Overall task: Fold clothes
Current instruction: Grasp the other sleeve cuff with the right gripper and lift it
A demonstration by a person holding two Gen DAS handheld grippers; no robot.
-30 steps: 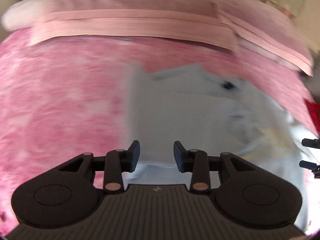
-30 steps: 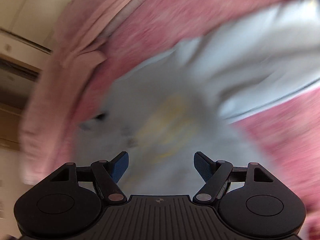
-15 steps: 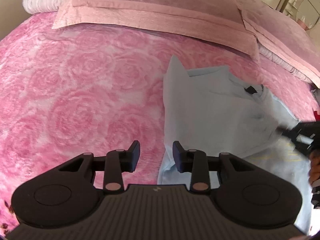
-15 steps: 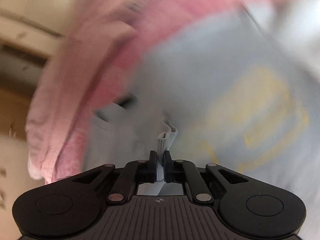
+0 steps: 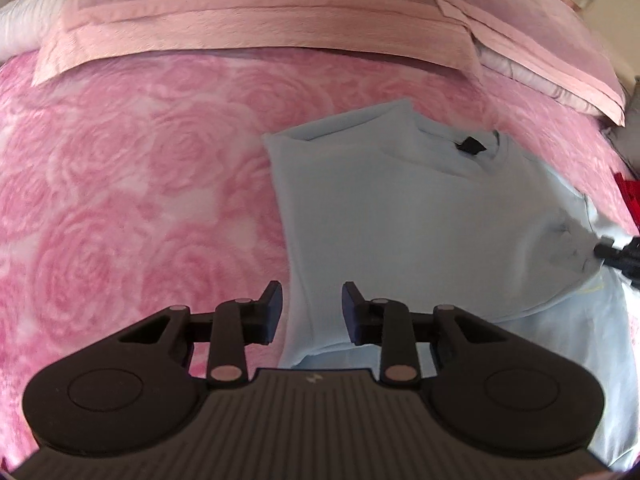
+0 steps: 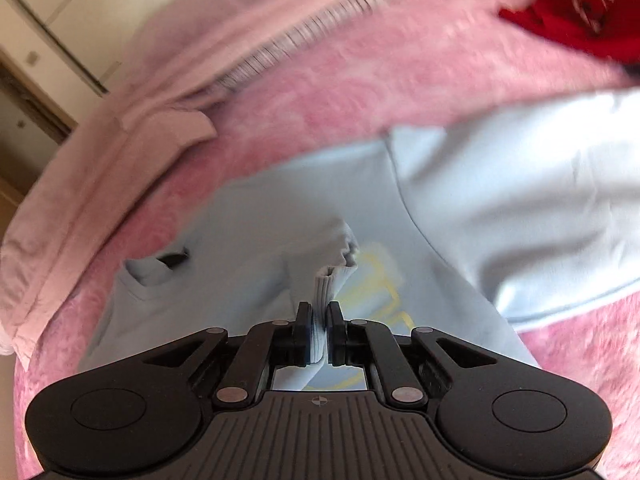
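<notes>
One side of the shirt lay folded; my right gripper pinched a cuff, my left gripper hung narrow, empty; more remained.

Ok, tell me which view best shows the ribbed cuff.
Right wrist view: the cuff sits close up, pinched between the right gripper's shut jaws. The left wrist view shows only bunched fabric at that gripper, far right and blurred.

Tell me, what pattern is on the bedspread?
Pink roses on the bedspread, clearest in the left wrist view.
</notes>
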